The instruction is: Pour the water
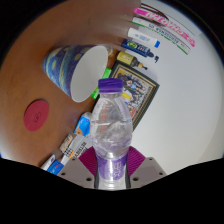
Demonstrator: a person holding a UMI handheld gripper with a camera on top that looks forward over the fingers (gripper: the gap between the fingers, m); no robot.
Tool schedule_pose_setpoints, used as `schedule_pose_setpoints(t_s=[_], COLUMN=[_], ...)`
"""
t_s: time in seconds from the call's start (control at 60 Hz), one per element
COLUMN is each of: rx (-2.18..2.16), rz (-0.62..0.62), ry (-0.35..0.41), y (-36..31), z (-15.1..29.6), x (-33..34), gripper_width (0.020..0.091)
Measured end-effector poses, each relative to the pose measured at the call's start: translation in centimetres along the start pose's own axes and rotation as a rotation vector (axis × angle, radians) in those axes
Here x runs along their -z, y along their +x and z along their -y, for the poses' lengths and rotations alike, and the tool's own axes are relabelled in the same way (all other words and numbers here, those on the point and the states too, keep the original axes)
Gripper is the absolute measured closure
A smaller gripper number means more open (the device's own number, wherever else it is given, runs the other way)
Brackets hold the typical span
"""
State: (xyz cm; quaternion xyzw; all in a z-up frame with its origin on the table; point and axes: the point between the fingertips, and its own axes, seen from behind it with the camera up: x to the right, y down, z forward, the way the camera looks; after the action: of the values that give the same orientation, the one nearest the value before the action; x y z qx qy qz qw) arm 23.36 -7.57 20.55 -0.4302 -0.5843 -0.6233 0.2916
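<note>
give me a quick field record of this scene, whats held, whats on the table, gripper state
held: clear water bottle with purple cap, upright, between the fingers
gripper: gripper shut on the bottle, pink pads at either side of its base
target: paper cup with blue pattern, lying tilted on its side beyond the bottle, mouth facing the bottle
surface: pale round table
other items: red round coaster beside the cup; framed picture card behind the bottle; several small packets further beyond
pouring: not yet begun, cap on
</note>
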Motion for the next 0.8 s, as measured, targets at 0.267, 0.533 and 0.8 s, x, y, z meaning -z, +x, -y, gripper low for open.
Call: schedule_pose_setpoints(t_s=[0.267,0.533,0.8], rx=[-0.078,-0.75,-1.644], rz=[0.009,0.041,0.273], ry=[0.015,0.041,0.07], y=[1.1,4.7,0.8], z=[-0.6,-3.0,-1.1], x=[0.5,2.5,3.0], gripper_width=[0.0756,0.0757,0.0757])
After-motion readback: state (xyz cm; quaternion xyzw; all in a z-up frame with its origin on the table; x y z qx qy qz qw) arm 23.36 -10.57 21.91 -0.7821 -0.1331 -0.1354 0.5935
